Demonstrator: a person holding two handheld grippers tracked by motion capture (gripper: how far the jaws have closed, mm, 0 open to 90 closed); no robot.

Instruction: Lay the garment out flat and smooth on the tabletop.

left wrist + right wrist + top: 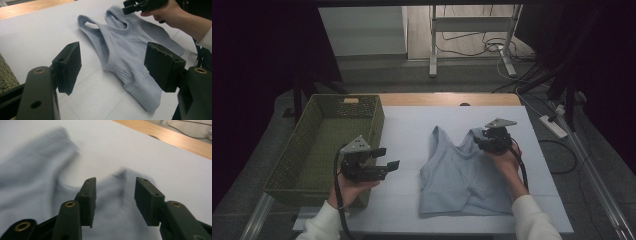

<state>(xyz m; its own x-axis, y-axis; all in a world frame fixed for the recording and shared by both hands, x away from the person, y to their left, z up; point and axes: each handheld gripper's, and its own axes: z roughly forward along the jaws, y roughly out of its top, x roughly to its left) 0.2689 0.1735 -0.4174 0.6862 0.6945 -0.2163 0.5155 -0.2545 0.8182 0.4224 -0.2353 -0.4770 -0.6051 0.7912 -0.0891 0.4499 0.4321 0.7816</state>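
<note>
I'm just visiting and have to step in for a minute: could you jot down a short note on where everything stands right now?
Left gripper: open, empty, held beside the green basket.
Right gripper: open above a shoulder strap of the light blue top, nothing clamped.
The top lies spread on the white table, straps pointing away from the person.
Done: nothing is in the basket.
Left: probably folding the top and putting it into the basket.
</note>
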